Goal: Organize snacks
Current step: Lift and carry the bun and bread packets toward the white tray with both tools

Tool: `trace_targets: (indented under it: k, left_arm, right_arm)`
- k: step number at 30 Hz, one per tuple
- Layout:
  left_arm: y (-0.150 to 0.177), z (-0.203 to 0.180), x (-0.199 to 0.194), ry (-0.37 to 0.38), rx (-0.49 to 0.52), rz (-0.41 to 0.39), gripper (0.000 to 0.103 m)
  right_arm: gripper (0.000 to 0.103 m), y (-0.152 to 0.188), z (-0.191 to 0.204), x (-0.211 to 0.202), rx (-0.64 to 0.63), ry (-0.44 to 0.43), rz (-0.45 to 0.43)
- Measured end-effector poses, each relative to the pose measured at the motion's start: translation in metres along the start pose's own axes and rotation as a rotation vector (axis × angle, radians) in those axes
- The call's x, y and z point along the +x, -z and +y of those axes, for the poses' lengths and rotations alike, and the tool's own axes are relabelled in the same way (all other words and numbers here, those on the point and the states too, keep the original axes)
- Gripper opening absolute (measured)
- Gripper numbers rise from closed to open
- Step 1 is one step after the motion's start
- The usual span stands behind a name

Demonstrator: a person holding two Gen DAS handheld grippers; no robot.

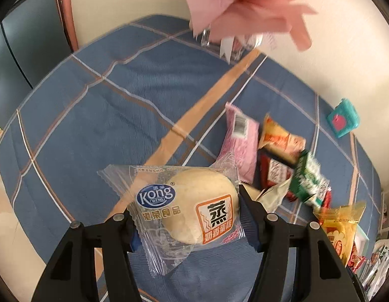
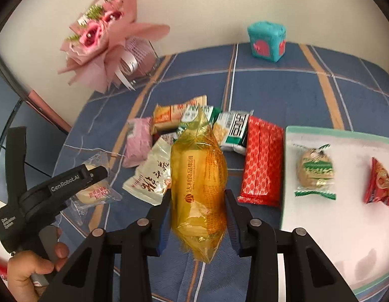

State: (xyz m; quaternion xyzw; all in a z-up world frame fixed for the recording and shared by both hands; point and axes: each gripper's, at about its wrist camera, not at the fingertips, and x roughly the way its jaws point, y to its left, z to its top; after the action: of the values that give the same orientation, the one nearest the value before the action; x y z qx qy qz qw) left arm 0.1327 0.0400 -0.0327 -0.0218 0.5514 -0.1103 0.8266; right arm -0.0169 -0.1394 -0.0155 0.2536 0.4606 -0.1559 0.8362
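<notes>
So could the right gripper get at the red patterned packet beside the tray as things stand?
Probably not yet: the right gripper is shut on a yellow snack packet, so its jaws are full. Otherwise the red patterned packet lies uncovered beside the white tray.

Bright, even daylight in both views, soft shadows only. Strong fisheye bend with black vignette at the corners. Left wrist view: motion blur on the green packet [image 1: 307, 178] and pink bouquet [image 1: 244, 2]. Right wrist view: glare on the yellow wrapper [image 2: 198, 181], white tray [image 2: 345, 216] nearly blown out, far worktop edge soft.
</notes>
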Motion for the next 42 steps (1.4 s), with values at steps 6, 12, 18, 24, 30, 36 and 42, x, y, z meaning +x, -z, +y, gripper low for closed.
trace_targets:
  k: [6, 12, 18, 24, 30, 36, 42]
  left_arm:
    - [0.003, -0.004, -0.023, 0.017, 0.01, -0.049, 0.064]
    - [0.011, -0.024, -0.035, 0.044, 0.035, -0.054, 0.064]
    - [0.024, -0.058, -0.036, 0.076, 0.092, -0.042, 0.064]
    - [0.037, -0.085, -0.032, 0.095, 0.15, -0.016, 0.064]
    - [0.045, -0.092, -0.011, 0.066, 0.196, 0.07, 0.064]
    - [0.05, -0.088, 0.006, 0.056, 0.187, 0.127, 0.064]
    - [0.05, -0.083, 0.015, 0.046, 0.181, 0.15, 0.065]
  right_arm:
    - [0.04, 0.001, -0.013, -0.007, 0.026, 0.014, 0.008]
    - [0.04, -0.001, -0.038, -0.018, 0.062, 0.062, -0.004]
    - [0.04, -0.003, -0.067, -0.038, 0.081, 0.122, -0.038]
    - [0.04, 0.0, -0.091, -0.04, 0.091, 0.125, -0.019]
    - [0.041, 0.004, -0.089, -0.019, 0.126, 0.041, 0.039]
    - [0.041, 0.012, -0.081, 0.006, 0.121, 0.025, 0.122]
    - [0.045, 0.015, -0.069, 0.023, 0.121, 0.005, 0.163]
